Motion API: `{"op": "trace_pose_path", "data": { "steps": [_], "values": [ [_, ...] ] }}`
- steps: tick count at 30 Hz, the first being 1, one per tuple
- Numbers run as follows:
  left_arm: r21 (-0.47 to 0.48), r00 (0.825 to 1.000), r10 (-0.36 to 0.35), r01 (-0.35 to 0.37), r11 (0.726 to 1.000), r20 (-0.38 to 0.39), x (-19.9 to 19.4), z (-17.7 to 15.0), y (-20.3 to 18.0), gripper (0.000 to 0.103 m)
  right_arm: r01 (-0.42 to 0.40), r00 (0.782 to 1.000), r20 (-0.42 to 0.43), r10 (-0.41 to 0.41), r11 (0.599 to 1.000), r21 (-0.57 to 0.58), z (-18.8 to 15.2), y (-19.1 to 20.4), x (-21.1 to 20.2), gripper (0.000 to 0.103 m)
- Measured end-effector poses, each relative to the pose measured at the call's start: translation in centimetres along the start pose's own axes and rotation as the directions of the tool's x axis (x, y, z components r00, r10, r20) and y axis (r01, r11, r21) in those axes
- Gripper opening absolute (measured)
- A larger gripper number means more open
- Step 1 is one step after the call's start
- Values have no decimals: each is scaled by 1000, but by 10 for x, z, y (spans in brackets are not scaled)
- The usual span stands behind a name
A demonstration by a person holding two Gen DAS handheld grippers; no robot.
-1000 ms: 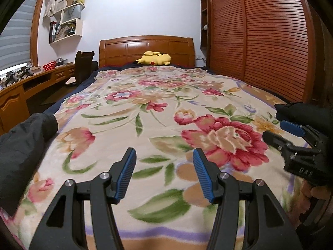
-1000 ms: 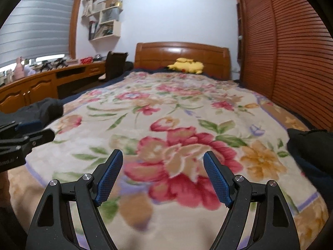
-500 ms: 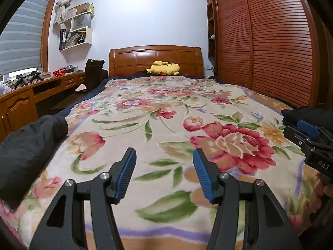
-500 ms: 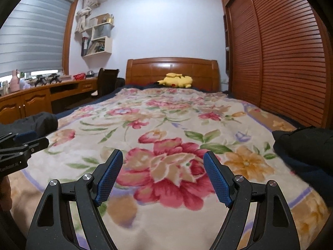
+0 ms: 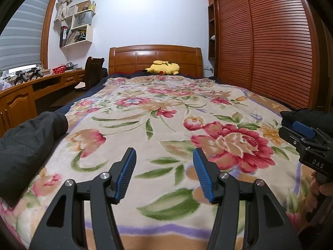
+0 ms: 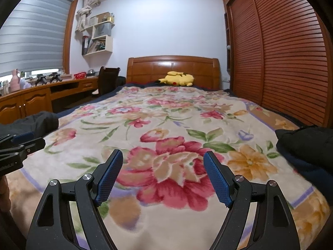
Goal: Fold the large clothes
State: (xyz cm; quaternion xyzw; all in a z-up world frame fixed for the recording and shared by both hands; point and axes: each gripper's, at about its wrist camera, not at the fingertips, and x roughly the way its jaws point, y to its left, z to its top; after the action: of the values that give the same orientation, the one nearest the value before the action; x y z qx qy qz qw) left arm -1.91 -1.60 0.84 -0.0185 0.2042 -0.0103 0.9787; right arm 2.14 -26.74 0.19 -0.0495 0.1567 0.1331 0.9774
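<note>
Left wrist view: our left gripper (image 5: 164, 160) hangs over the near end of the floral blanket (image 5: 166, 112), jaws apart, nothing between the blue pads (image 5: 126, 175). Our right gripper (image 5: 299, 130) shows at the right edge of this view, also above the blanket and touching nothing we can see; a bit of the hand (image 5: 325, 187) holding it peeks out below.

Right wrist view: right gripper (image 6: 162, 175) jaws spread wider than the left's, empty, only the big red flower print visible through the gap. Left gripper (image 6: 22, 145) sits at the left edge.

Clothes: a dark garment (image 5: 27, 143) lies bunched on the left edge of the bed, well to the left of our left gripper, not touched. A second dark garment (image 6: 306, 145) lies on the right edge of the bed, right of our right gripper, also untouched. We can't tell whether these are two items or two ends of one.

Background: wooden headboard (image 5: 156, 59), yellow plush toy (image 5: 163, 67) in front of it, louvred wardrobe doors (image 5: 266, 45) on the right, desk (image 5: 31, 91) along the left wall.
</note>
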Motion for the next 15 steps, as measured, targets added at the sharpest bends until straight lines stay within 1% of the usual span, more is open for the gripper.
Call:
{"op": "trace_pose_path", "data": {
  "steps": [15],
  "values": [
    [3, 1000, -6, 6, 1000, -7, 1, -1, 1, 56, 9, 1000, 2, -9, 1000, -4, 1, 1, 2, 81]
  ]
}}
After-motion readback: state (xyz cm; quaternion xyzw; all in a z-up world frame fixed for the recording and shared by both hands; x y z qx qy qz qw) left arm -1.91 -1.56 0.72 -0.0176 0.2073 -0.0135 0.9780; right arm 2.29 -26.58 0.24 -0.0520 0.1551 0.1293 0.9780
